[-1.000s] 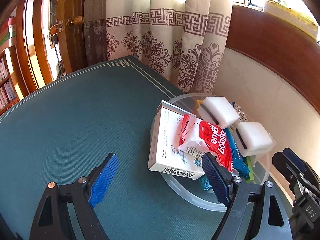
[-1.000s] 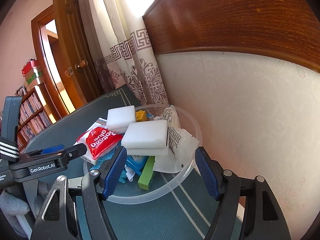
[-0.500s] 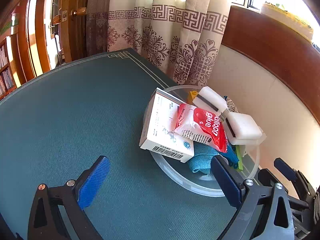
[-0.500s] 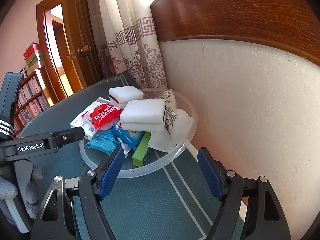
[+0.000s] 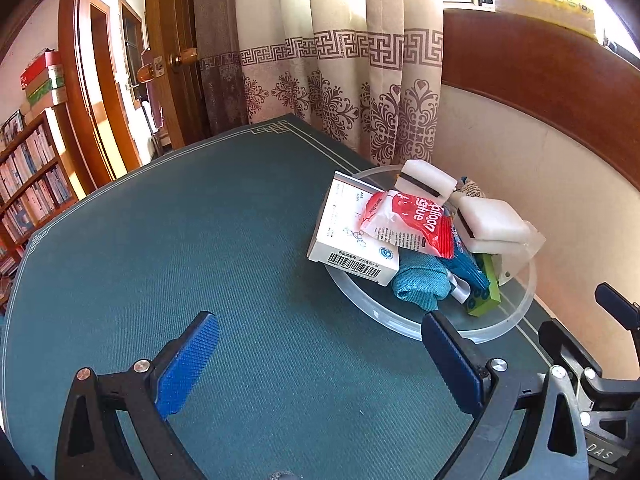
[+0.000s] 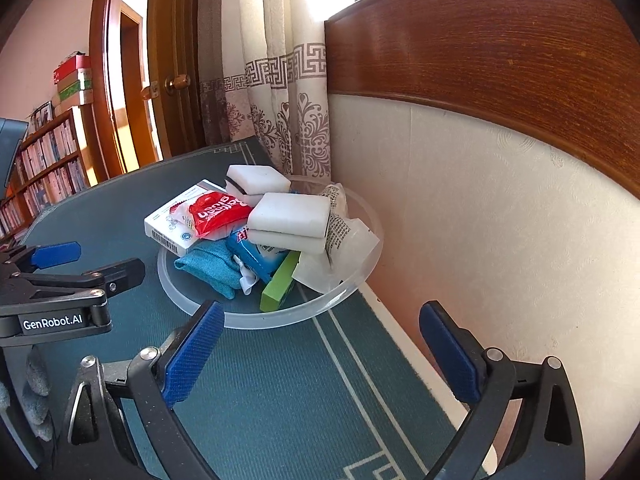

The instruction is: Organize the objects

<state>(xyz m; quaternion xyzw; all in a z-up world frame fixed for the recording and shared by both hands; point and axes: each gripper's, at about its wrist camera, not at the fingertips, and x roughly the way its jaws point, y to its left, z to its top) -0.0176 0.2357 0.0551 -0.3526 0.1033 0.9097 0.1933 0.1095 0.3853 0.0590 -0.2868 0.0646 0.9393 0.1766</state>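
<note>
A clear round plastic bowl (image 5: pixel 404 326) (image 6: pixel 256 322) sits on the teal table by the wall, piled with objects: a white barcoded box (image 5: pixel 348 232) (image 6: pixel 172 226), a red balloon-glue packet (image 5: pixel 416 222) (image 6: pixel 214 210), two white sponges (image 5: pixel 494 222) (image 6: pixel 290 212), a teal cloth (image 5: pixel 420 280) (image 6: pixel 210 266), a blue packet (image 6: pixel 250 254) and a green block (image 5: pixel 486 288) (image 6: pixel 280 286). My left gripper (image 5: pixel 320 364) is open and empty, short of the bowl. My right gripper (image 6: pixel 324 360) is open and empty, also short of it.
A cream wall with a wooden rail (image 6: pixel 480 64) runs along the table's right edge. Patterned curtains (image 5: pixel 340 80) hang behind the bowl. A wooden door (image 5: pixel 172 60) and bookshelves (image 5: pixel 28 184) stand at far left. Bare teal tabletop (image 5: pixel 180 220) lies left of the bowl.
Both grippers have drawn back from the bowl, which now looks smaller and farther. Both stay open and empty. The objects in the bowl have not moved.
</note>
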